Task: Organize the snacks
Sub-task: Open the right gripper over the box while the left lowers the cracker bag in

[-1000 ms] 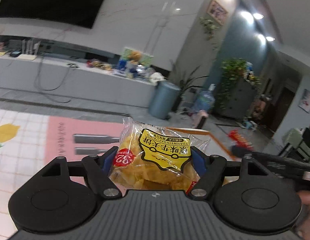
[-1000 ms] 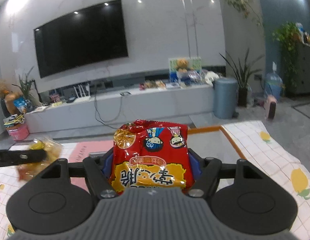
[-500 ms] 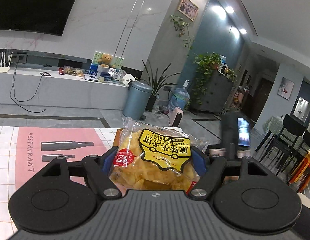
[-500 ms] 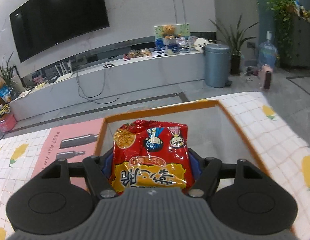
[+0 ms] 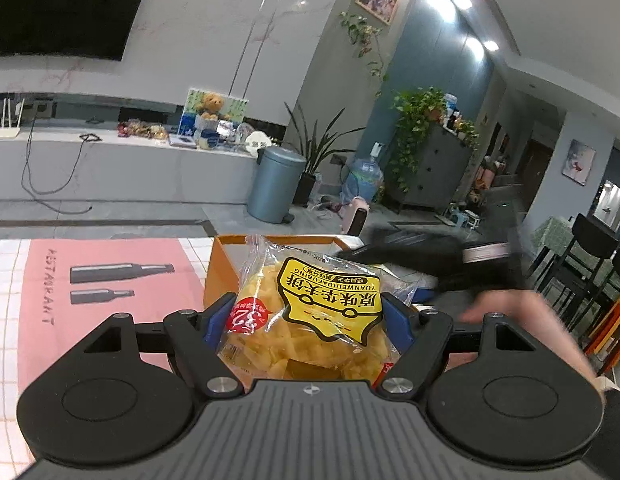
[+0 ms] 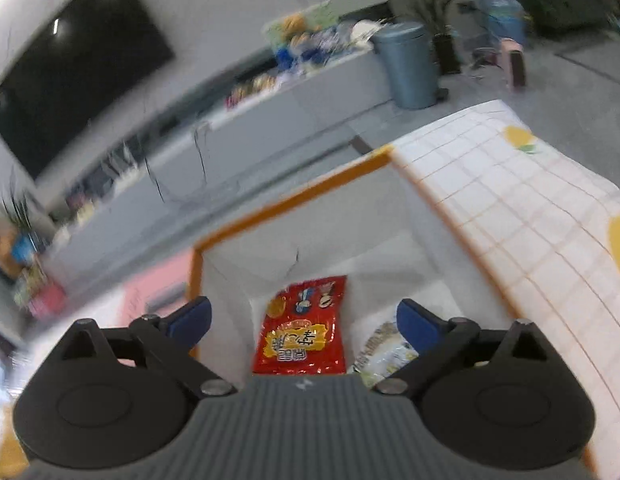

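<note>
The left tongs (image 5: 308, 316) grip a clear yellow-labelled snack bag (image 5: 310, 320) near the orange-rimmed box (image 6: 294, 200), where the red snack packet (image 6: 304, 330) apparently lies below the wide-open right tongs (image 6: 304, 320).

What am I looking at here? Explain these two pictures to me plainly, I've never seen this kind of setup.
No robot here: a person holds a two-finger gripper in each hand, each with a camera looking along its fingers. The black shapes at the bottom are the tool itself.

In the left camera's view, the left gripper is shut on a clear bag of yellow snacks, above a checked tablecloth and near an orange-rimmed box.

In the right camera's view, which is blurred, the right gripper is open over that box, looking down inside. A red snack packet lies inside it, beside a pale packet.
</note>
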Demonstrator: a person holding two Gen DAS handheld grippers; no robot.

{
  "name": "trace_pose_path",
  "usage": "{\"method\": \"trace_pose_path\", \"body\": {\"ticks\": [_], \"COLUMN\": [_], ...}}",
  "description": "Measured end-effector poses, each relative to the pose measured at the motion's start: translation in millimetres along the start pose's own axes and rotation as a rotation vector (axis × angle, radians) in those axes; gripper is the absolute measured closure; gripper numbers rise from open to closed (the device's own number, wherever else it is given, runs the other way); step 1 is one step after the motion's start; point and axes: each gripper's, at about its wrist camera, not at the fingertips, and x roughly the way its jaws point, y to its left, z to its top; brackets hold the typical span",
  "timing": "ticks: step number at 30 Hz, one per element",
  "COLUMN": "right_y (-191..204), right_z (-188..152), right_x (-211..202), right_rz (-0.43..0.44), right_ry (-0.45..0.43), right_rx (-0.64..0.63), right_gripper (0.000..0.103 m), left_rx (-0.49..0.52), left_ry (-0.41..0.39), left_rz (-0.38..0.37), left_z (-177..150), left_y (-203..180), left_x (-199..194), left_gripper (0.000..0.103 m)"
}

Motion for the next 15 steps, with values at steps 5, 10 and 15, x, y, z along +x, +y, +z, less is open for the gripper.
{"method": "trace_pose_path", "body": {"ticks": [5, 10, 15], "right_y": [-20.4, -40.1, -62.2], "right_z": [-14.1, -20.4, -11.0], "right_x": [-61.2, -72.1, -73.0], "right_rz": [0.03, -0.058, -0.064], "right_ry": [-0.052, -0.058, -0.069], "right_rx": [-0.016, -0.042, -0.011], "right_gripper": [0.003, 0.003, 0.003], "left_rx": [0.013, 0.038, 0.041], "left_ry": [0.046, 0.109, 0.135], "left_rz": [0.06, 0.134, 0.19], "left_z": [8.2, 17.3, 30.2], "left_y": [-25.9, -47.9, -53.7], "left_x": [27.9, 65.9, 106.0], "left_gripper": [0.016, 0.016, 0.016]}}
